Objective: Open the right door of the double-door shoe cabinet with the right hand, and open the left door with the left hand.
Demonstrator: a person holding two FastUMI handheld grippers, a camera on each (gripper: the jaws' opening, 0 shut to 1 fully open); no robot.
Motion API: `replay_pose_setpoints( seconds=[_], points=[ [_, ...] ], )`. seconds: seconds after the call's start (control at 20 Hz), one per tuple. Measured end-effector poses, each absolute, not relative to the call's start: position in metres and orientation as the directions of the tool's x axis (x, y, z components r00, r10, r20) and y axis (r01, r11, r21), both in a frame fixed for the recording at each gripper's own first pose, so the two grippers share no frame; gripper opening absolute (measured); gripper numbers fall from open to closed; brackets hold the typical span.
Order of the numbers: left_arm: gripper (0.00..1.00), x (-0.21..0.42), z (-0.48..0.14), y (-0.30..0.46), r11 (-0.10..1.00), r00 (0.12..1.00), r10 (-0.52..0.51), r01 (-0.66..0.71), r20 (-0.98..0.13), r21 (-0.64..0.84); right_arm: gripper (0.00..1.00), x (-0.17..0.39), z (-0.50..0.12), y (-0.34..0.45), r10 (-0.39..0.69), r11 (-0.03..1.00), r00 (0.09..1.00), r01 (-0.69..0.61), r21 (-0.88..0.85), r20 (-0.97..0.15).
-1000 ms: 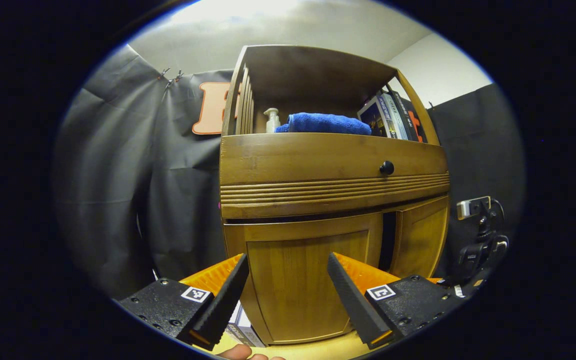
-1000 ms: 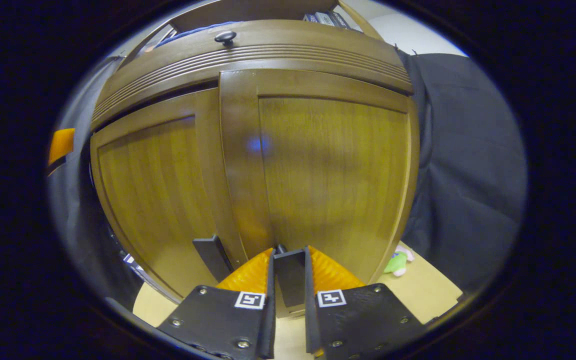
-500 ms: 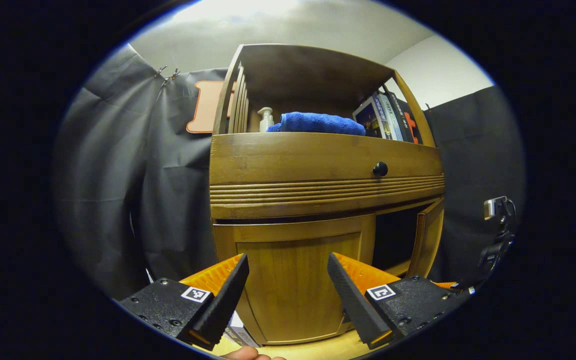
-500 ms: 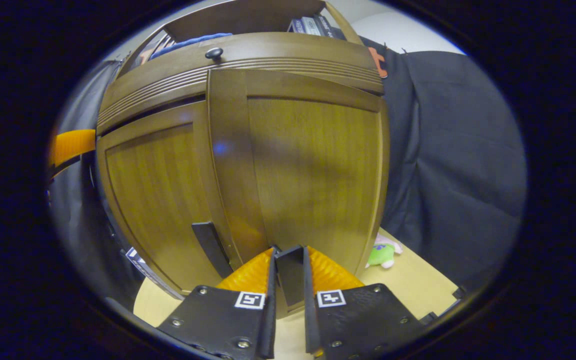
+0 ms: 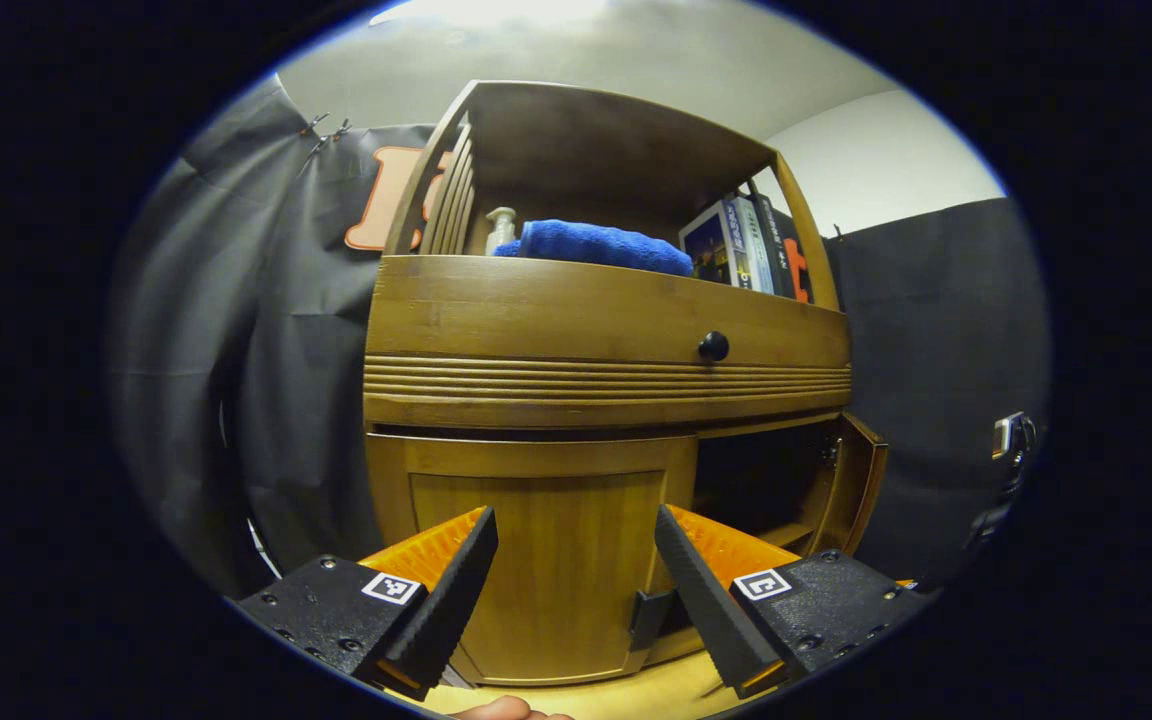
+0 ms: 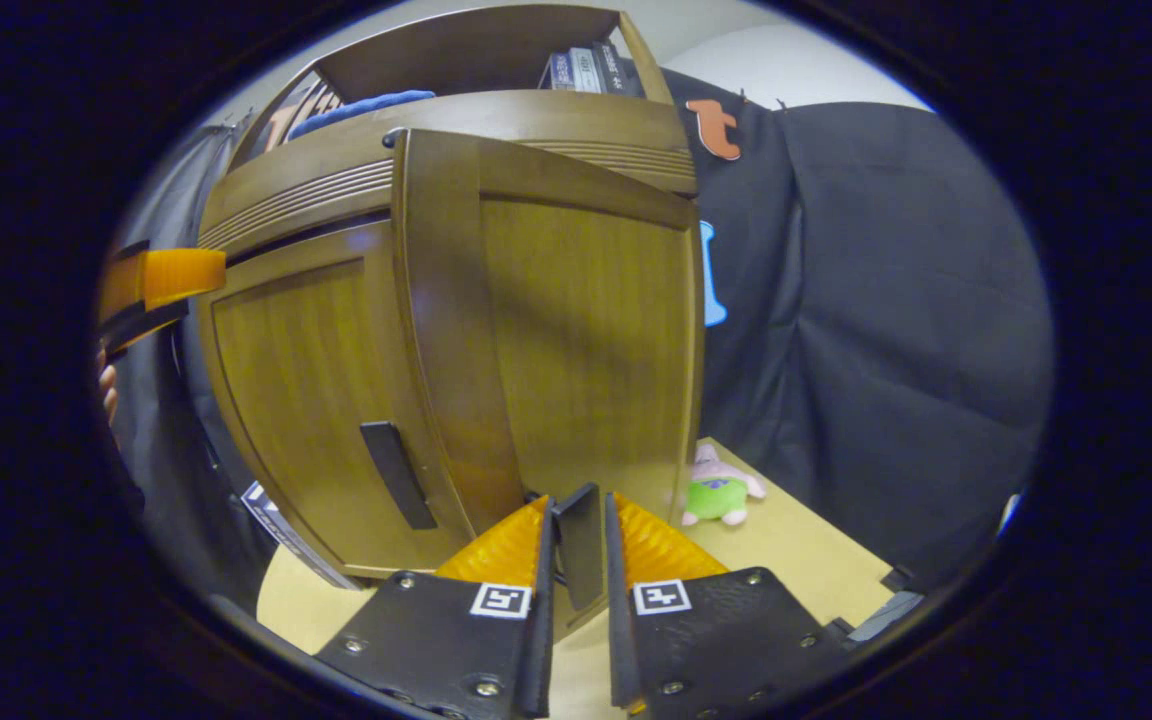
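Nearest us, our right gripper [image 6: 574,560] has its fingers clamped on the right door's handle [image 6: 577,545], and the right door [image 6: 576,350] stands swung well out. Our left gripper [image 5: 576,590] waits with fingers spread before the left door [image 5: 536,560], which is shut, its handle [image 5: 648,618] untouched. Half remains.

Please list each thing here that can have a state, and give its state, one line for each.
right door: swung open
right door handle: clamped in the right gripper
left door: closed
left door handle: untouched
drawer: closed
right gripper: shut on the handle
left gripper: open, holding nothing
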State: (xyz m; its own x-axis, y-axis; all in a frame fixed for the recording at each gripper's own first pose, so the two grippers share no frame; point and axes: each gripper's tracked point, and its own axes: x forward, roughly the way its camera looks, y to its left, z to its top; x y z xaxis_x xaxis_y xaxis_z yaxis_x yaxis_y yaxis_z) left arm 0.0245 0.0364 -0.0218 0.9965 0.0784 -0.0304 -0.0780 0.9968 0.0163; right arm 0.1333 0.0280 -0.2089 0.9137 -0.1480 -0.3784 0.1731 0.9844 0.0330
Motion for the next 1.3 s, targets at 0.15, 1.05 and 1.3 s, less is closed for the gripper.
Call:
replay_pose_setpoints(
  seconds=[0.15, 1.05, 1.3],
  points=[
    [0.98, 0.025, -0.027, 0.027, 0.998, 0.998, 0.054, -0.053, -0.041, 0.014, 0.23, 0.135, -0.210, 0.025, -0.186, 0.974, 0.909, 0.220, 0.051, -0.374],
    [0.98, 0.029, -0.041, 0.004, 0.999, 0.995, 0.013, -0.009, -0.095, 0.047, 0.23, 0.120, -0.209, -0.010, -0.314, 0.935, 0.864, 0.353, 0.029, -0.393],
    [0.98, 0.025, -0.037, -0.006, 0.999, 0.996, 0.015, -0.013, -0.086, 0.031, 0.23, 0.113, -0.210, -0.035, -0.380, 0.912, 0.841, 0.410, -0.005, -0.385]
  ],
)
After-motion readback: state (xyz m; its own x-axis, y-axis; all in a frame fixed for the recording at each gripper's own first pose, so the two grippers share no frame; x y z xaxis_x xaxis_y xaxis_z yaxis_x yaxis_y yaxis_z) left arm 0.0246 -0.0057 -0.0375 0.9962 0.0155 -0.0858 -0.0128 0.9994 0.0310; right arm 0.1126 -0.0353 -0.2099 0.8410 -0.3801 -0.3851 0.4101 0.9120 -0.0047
